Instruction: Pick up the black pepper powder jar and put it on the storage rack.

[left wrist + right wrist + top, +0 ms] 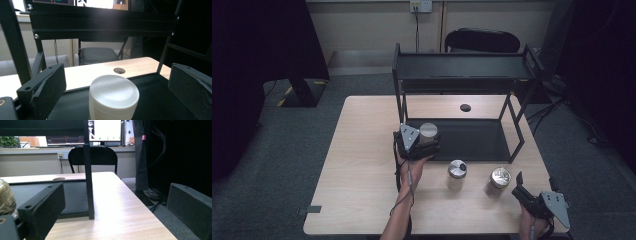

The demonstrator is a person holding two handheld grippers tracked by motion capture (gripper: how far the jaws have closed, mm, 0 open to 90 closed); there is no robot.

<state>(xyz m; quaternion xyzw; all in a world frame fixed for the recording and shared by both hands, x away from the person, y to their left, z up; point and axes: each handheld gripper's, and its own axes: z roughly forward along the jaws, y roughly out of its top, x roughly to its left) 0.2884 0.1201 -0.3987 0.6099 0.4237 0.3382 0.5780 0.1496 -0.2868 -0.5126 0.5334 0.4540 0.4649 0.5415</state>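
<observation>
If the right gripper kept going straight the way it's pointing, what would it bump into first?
Probably nothing on the table. Between the right gripper's fingers lies bare table up to its far edge. The rack post stands just left of that line, so it might clip it.

white jar [113,100] base cut off

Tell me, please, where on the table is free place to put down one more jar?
Bare wood lies left of the left gripper, and right of the rack. The rack's lower shelf is free beside the white jar. Crowded: front right, around the two jars.
</observation>
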